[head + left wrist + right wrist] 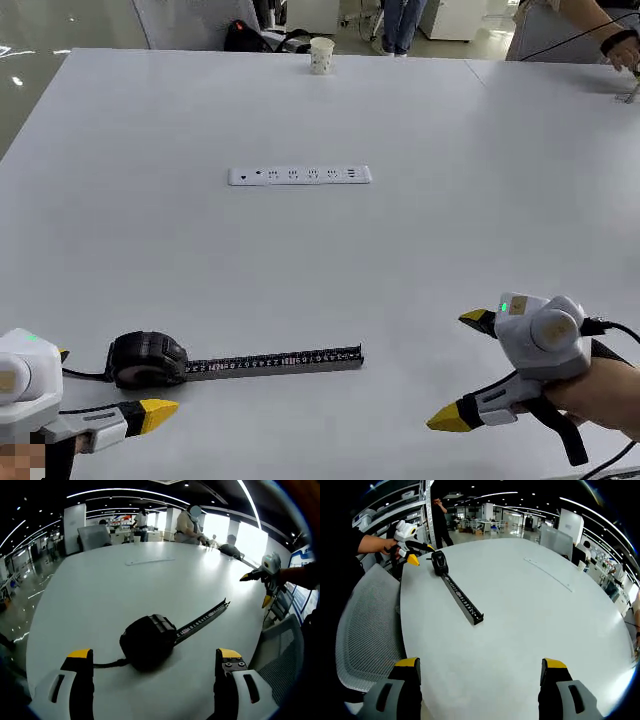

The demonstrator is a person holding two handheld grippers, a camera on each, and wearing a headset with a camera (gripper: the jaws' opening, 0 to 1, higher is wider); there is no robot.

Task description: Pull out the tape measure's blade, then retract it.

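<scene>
The blade (275, 361) lies drawn out flat on the white worktop (320, 250), running from the black tape measure case (147, 360) toward the right, so the pulling-out looks done and retraction is the step in hand. Nothing grips the blade, so a lock probably holds it out (a guess, since the lock button cannot be made out). The next move likely calls for steadying the case and freeing that lock, perhaps guiding the hooked end home.

The left claw (108, 383) is spread wide. In the left gripper view its yellow tips sit either side of the case, near it but touching nothing. The right claw (460, 368) is also spread wide and empty, well apart from the blade's tip.
</scene>
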